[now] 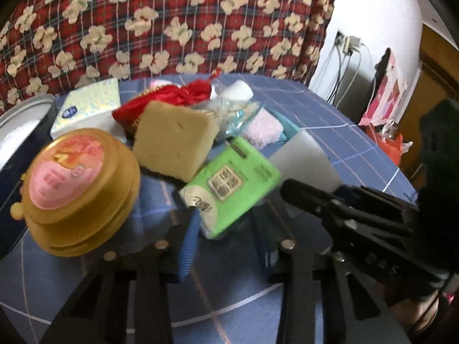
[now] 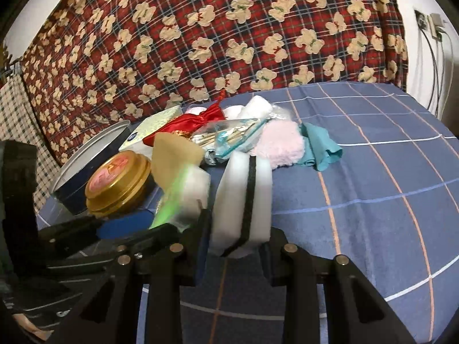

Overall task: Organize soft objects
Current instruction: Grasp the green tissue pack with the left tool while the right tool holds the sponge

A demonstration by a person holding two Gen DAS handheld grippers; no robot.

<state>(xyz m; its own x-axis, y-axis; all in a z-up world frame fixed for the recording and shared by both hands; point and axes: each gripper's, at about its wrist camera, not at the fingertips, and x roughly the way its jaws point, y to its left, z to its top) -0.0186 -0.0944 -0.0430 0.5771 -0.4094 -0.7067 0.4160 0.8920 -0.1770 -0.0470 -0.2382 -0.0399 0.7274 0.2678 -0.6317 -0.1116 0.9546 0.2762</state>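
At lower centre of each view, the left gripper (image 1: 226,229) clamps the green tissue pack (image 1: 232,183) and the right gripper (image 2: 238,240) the white sponge (image 2: 243,189); lift both straight, squeezing gently.

Sponge (image 1: 172,140) lies between tin (image 1: 80,189) and tissue pack (image 1: 232,186).

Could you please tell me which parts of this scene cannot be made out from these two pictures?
- Green tissue pack: label print blurred in the left view; a green smear in the right view.
- Round blue tin: its inside is hidden by its wall and the gold tin; cut off by the edge in the left view.
- White sponge: its lower end is hidden behind the right gripper.
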